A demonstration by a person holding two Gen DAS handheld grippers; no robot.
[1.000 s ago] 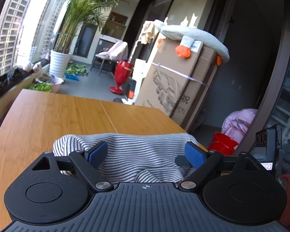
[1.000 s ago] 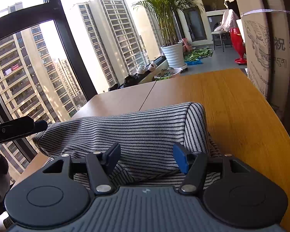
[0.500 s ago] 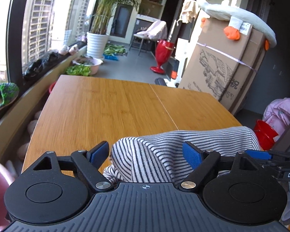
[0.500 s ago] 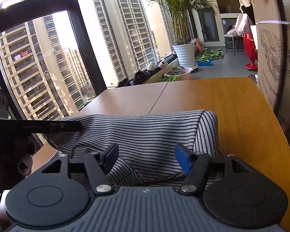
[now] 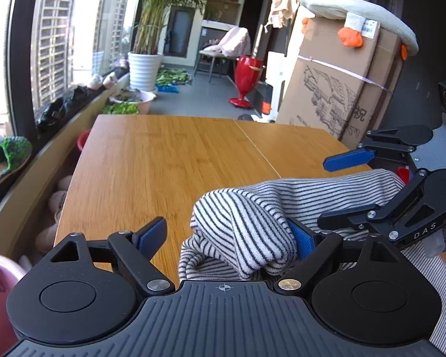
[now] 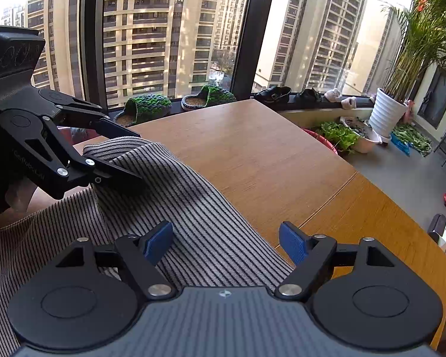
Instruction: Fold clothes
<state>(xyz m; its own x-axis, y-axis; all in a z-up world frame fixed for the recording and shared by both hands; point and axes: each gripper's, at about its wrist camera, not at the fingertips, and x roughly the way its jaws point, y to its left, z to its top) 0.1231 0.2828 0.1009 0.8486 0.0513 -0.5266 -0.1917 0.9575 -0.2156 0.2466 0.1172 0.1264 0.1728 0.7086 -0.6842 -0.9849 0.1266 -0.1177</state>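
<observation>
A black-and-white striped garment [image 5: 282, 208] lies bunched on the wooden table [image 5: 169, 160]; it also shows in the right wrist view [image 6: 193, 202]. My left gripper [image 5: 226, 238] is open, its jaws standing around the garment's folded left end. In the right wrist view the left gripper [image 6: 125, 154] sits at that raised end, cloth between its fingers. My right gripper [image 6: 226, 241] is open over the garment's right edge, and in the left wrist view the right gripper [image 5: 336, 190] straddles the cloth's far end. Neither visibly grips.
A large cardboard box [image 5: 342, 89] with a plush goose on top stands beyond the table's right side. A potted palm [image 5: 144, 71], basins of greens and a red stool stand on the floor. Slippers and shoes [image 6: 205, 101] line the window sill.
Both grippers have swung round: the left view turned left and back, the right view turned toward the window. The garment's left end is now bunched up higher between the left jaws.
</observation>
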